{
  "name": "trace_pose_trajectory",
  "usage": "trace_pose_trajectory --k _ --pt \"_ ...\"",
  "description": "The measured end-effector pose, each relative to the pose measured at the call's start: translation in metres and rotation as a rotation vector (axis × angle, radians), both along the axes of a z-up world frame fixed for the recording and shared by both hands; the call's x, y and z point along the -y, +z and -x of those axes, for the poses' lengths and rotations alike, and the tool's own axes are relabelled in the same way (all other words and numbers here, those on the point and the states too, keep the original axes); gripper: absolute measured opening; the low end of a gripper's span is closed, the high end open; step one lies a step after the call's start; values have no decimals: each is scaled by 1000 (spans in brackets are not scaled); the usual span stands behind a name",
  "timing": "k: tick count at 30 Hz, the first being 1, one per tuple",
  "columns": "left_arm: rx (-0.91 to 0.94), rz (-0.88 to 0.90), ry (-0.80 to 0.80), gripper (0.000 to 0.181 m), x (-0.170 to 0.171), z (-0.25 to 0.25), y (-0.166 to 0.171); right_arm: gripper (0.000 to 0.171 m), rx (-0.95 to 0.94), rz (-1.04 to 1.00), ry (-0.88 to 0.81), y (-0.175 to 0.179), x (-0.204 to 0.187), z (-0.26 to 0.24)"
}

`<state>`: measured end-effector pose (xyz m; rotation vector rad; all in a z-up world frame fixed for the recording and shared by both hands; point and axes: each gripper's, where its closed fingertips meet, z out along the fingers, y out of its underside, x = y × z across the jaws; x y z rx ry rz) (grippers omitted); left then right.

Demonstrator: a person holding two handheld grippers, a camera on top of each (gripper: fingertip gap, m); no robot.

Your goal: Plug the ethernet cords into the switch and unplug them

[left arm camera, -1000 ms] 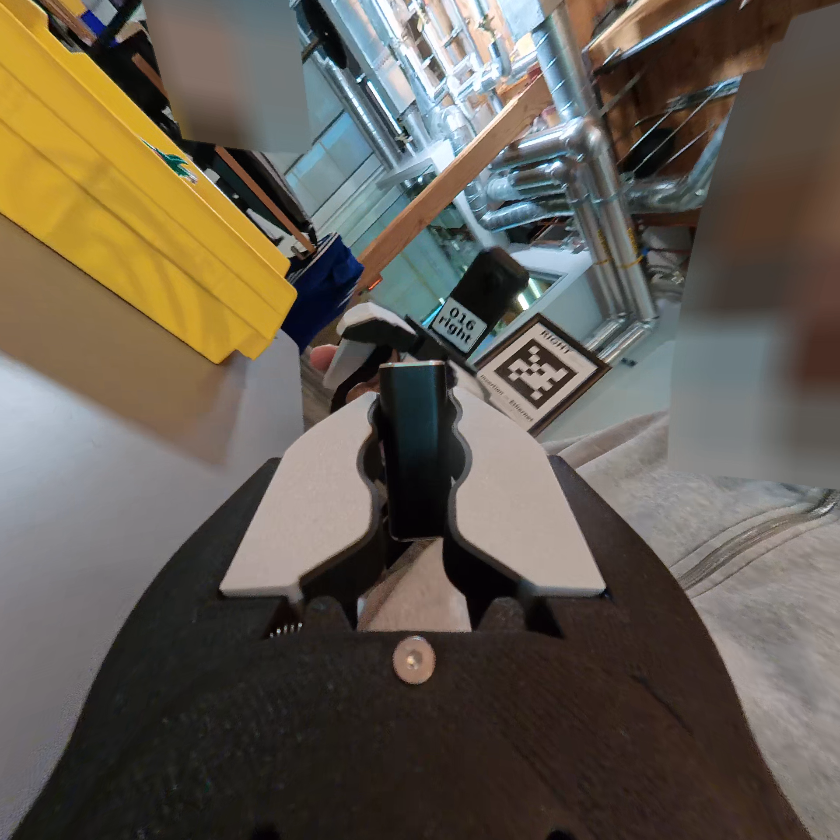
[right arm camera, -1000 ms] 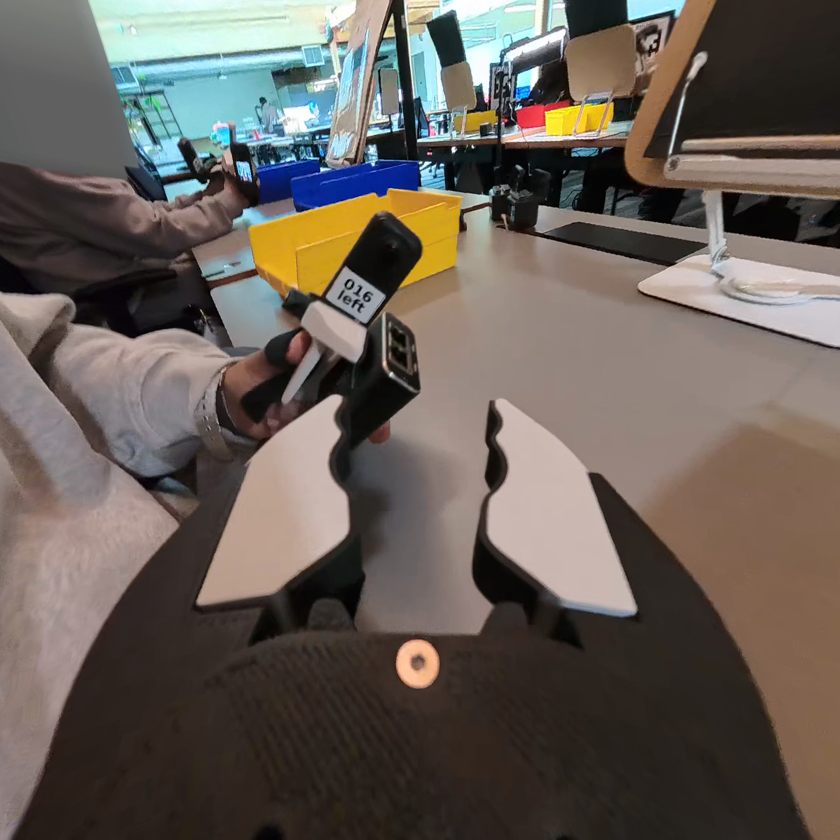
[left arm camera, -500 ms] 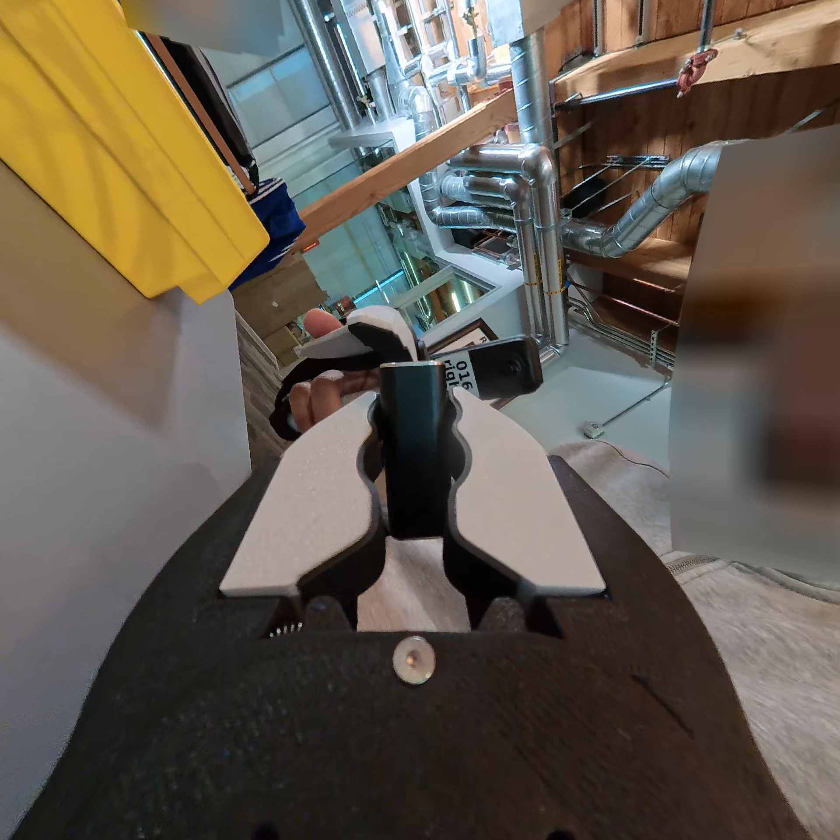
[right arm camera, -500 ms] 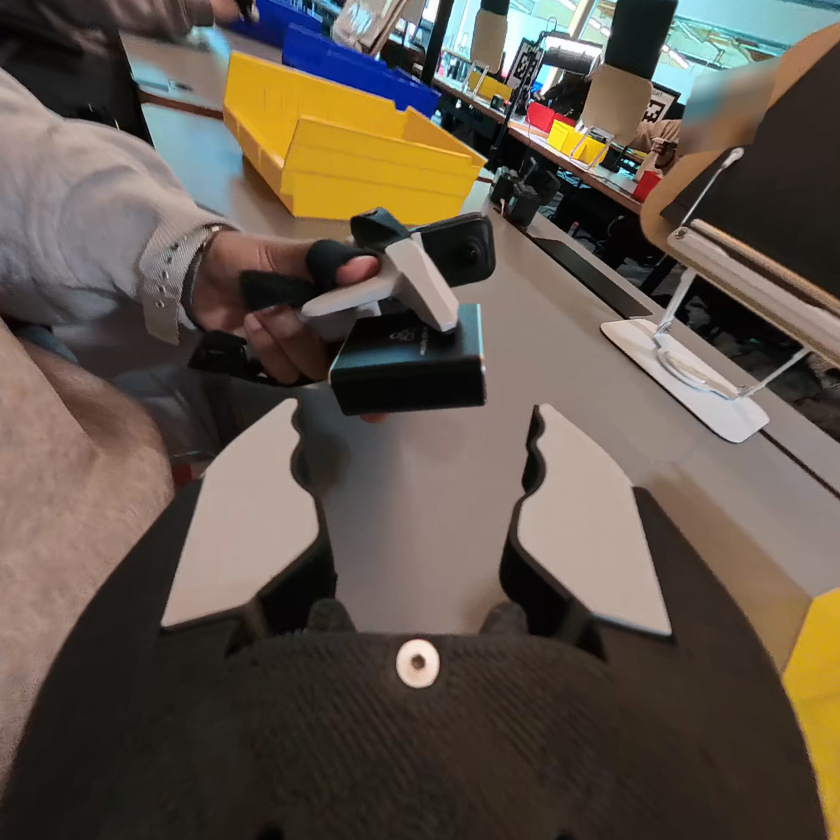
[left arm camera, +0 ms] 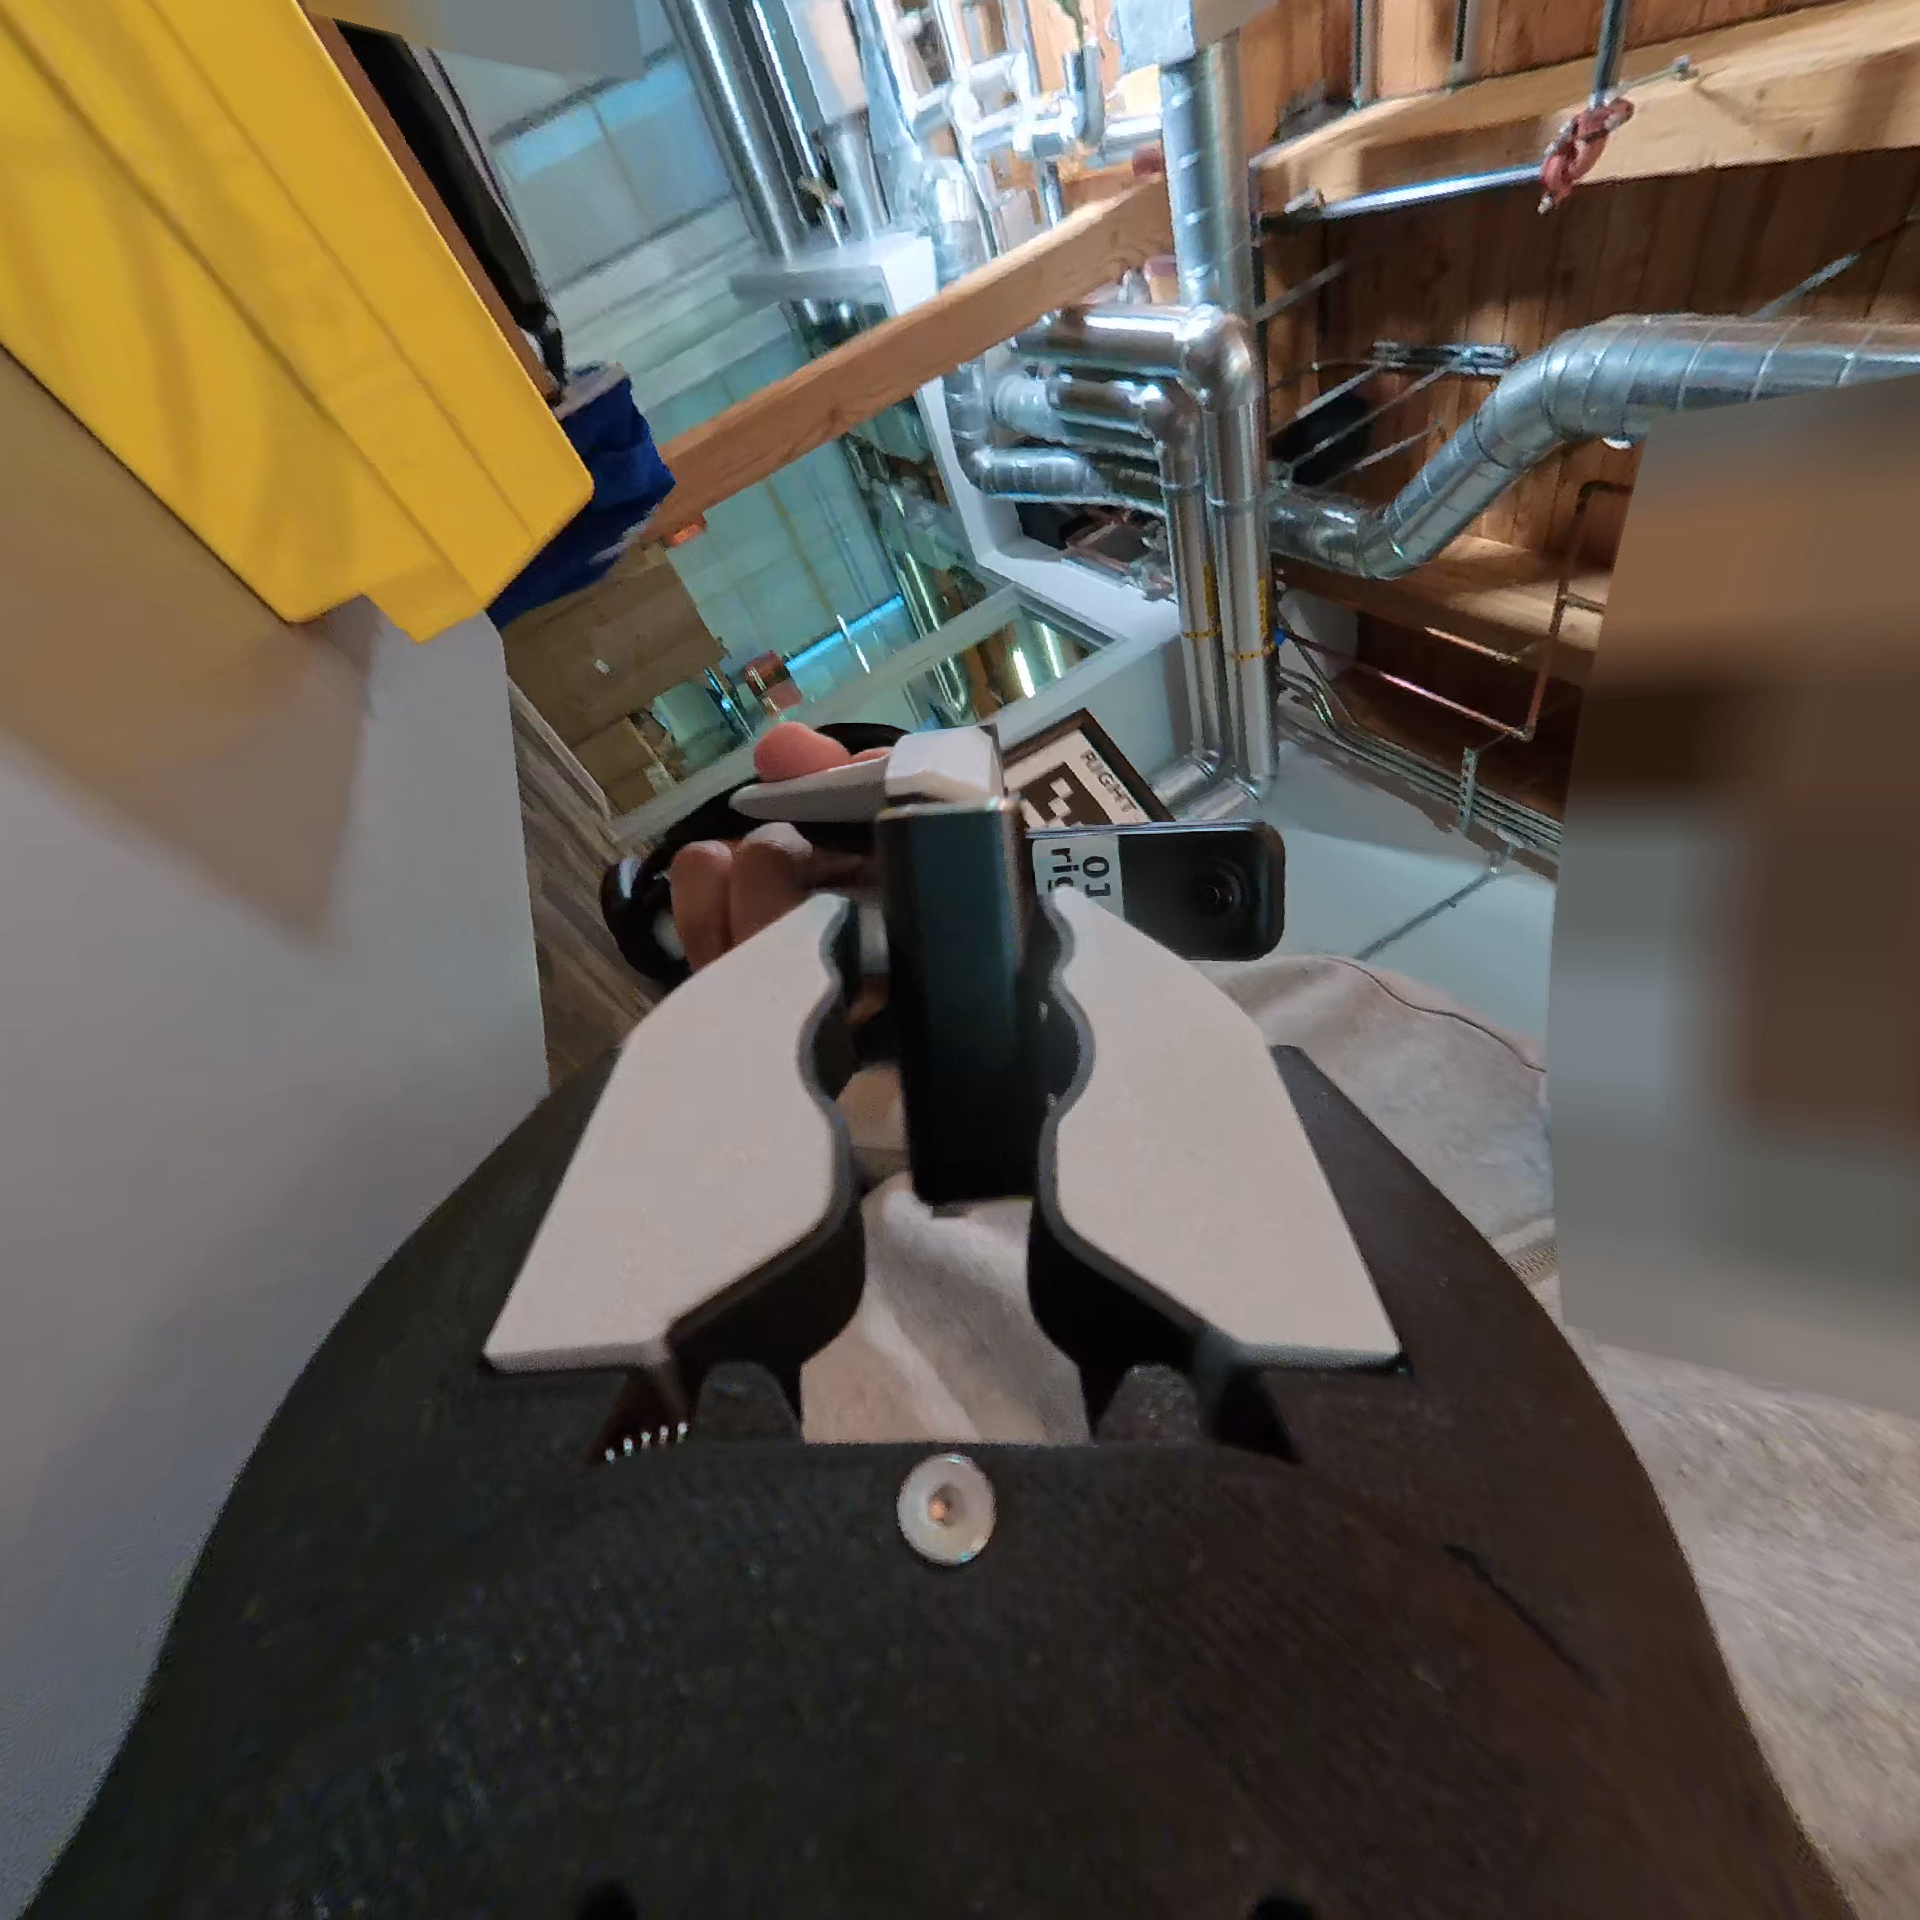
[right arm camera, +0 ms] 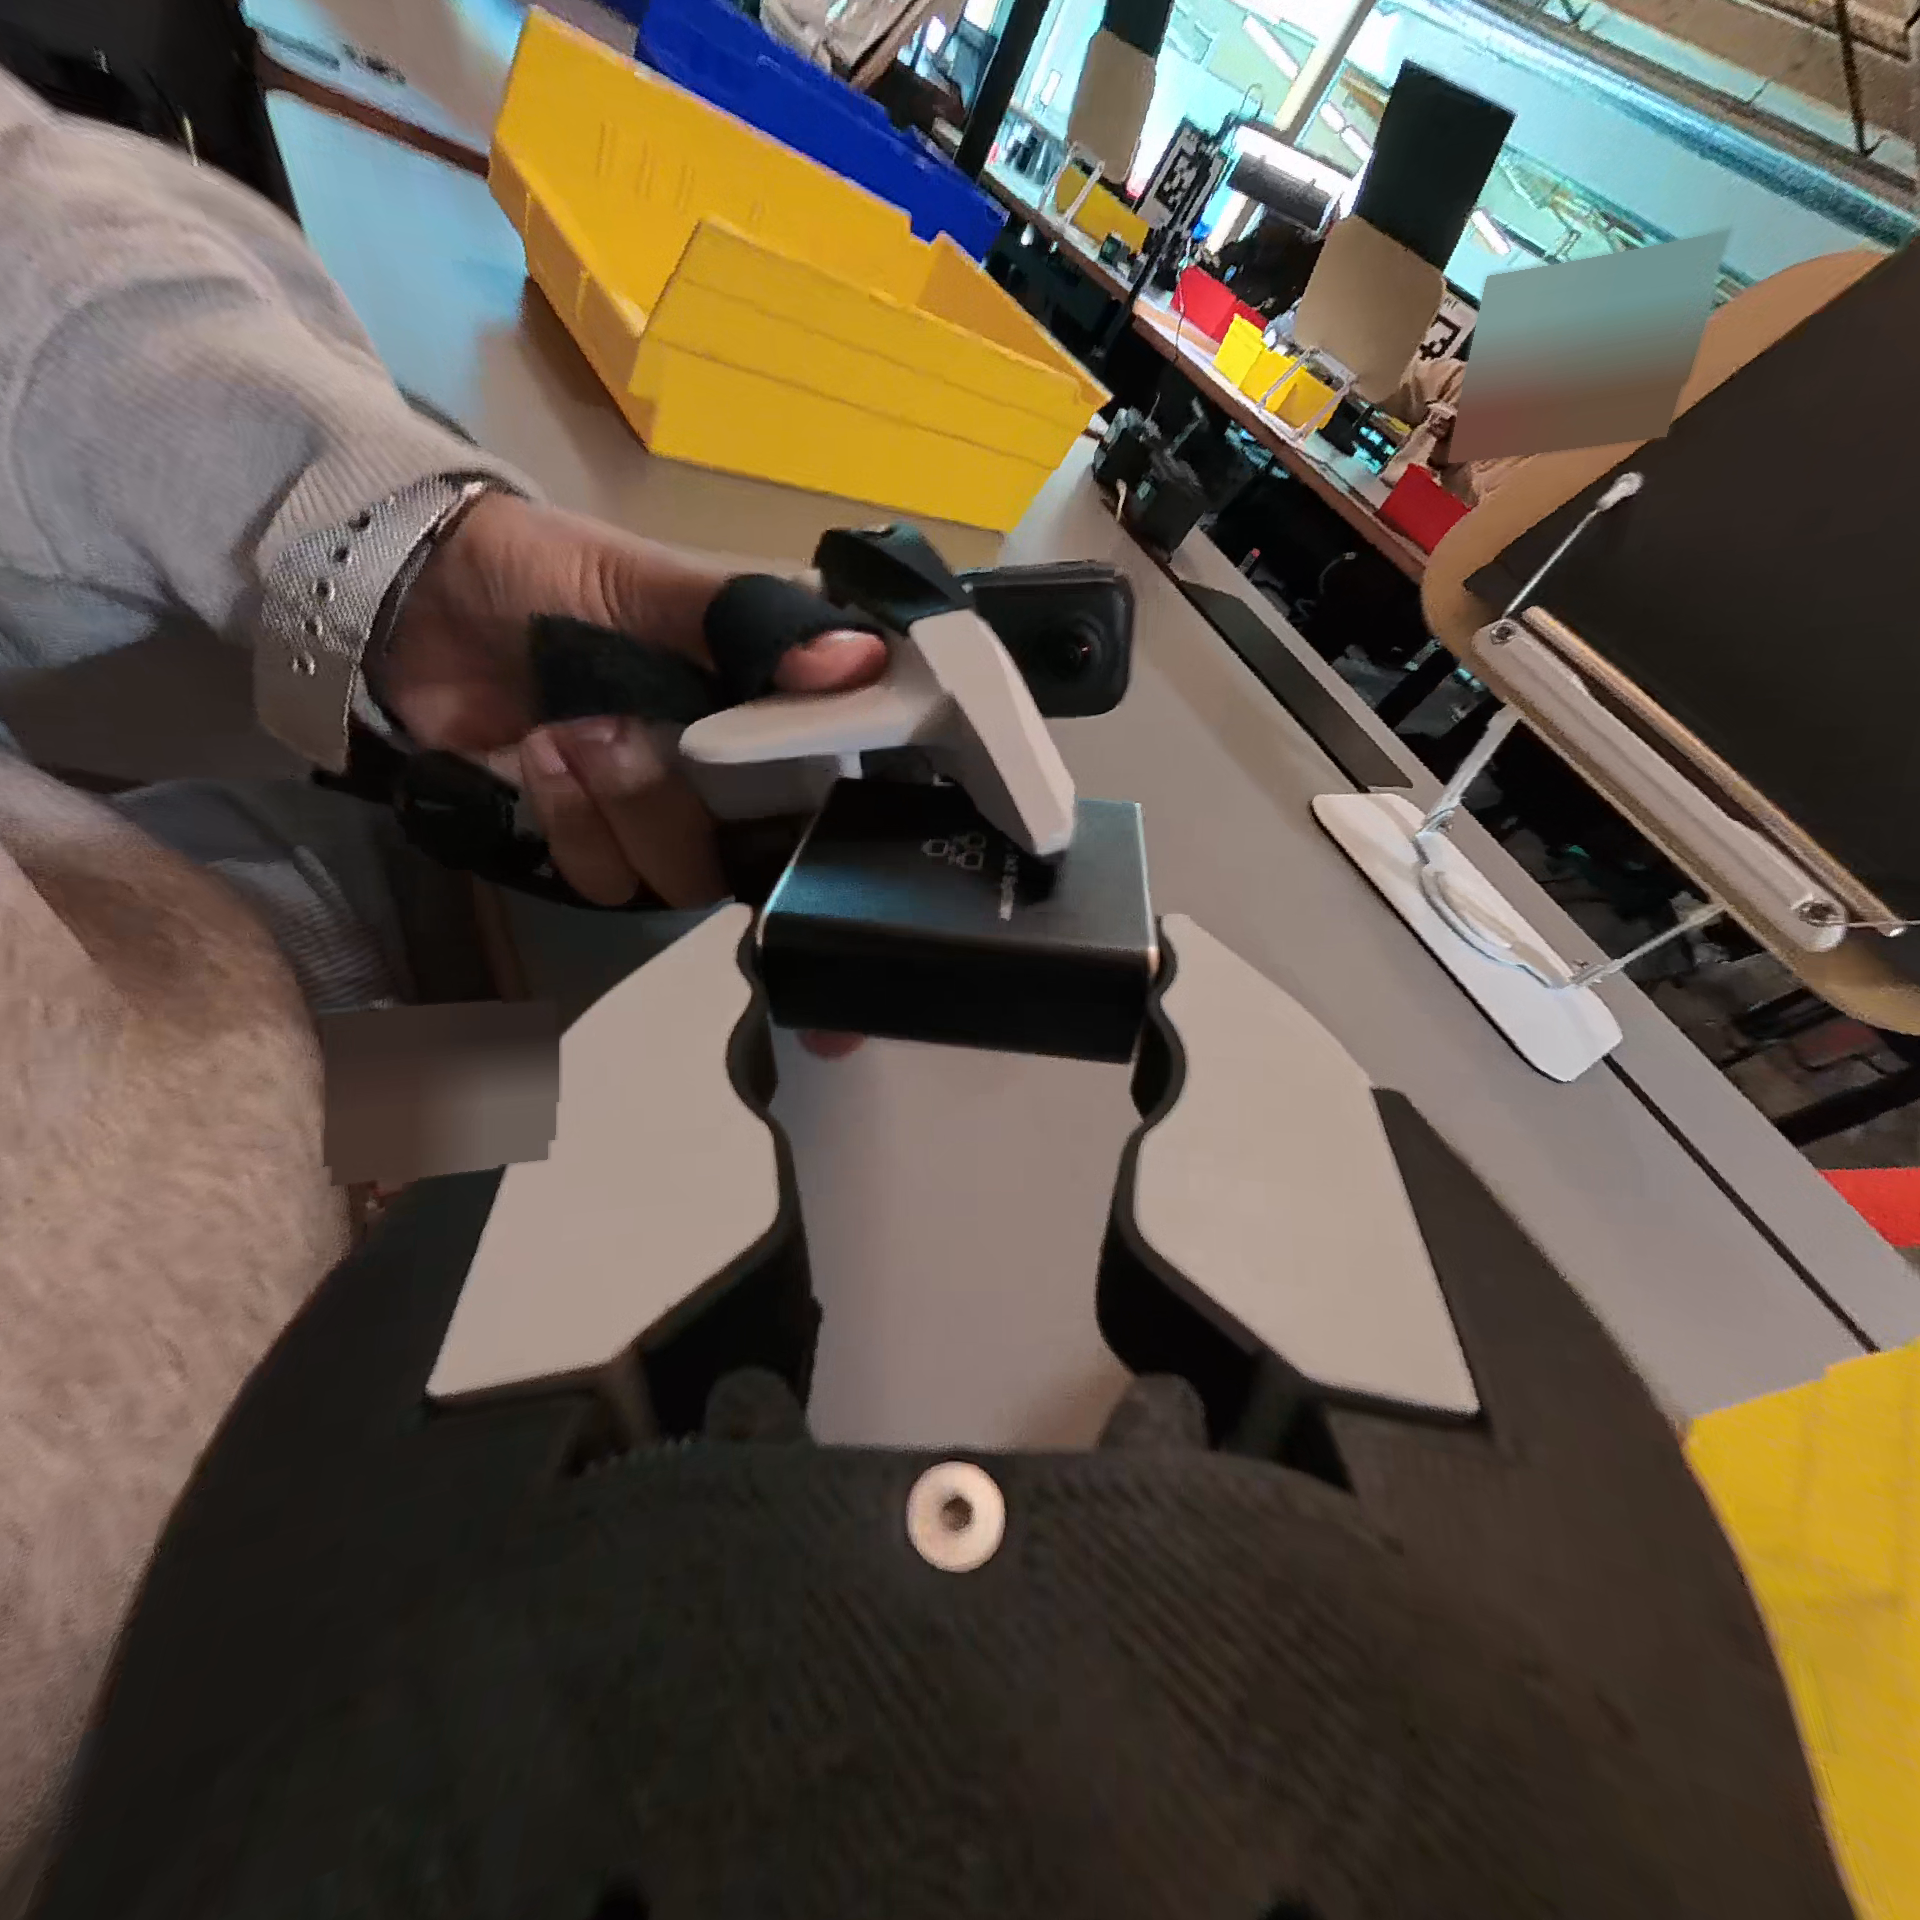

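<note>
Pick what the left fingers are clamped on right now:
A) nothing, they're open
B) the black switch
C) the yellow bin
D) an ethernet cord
B: in the left wrist view the left gripper has its fingers shut on the black switch, held off the table; the right wrist view shows the same switch between the right gripper's fingers, with no cord in sight.
</note>
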<state>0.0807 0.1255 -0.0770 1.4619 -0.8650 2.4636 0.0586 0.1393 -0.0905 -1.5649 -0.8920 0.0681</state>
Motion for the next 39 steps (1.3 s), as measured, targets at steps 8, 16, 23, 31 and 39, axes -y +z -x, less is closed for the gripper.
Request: trace_pose_trajectory --k 8,16,23,31,39 --pt "6 18 224 50 -35 19 1 68 -342 90 48 29 -14 -18" --pt "13 5 378 50 -48 52 2 68 -467 33 84 72 -37 -38" --pt "0 -24 490 49 -51 71 -1 68 -462 -45 48 125 -59 -80" --pt "-44 -118 595 49 -51 87 -4 68 -408 -11 -124 139 -113 -167" --pt "-52 -142 615 49 -47 89 -4 68 -283 176 -369 100 -172 -270"
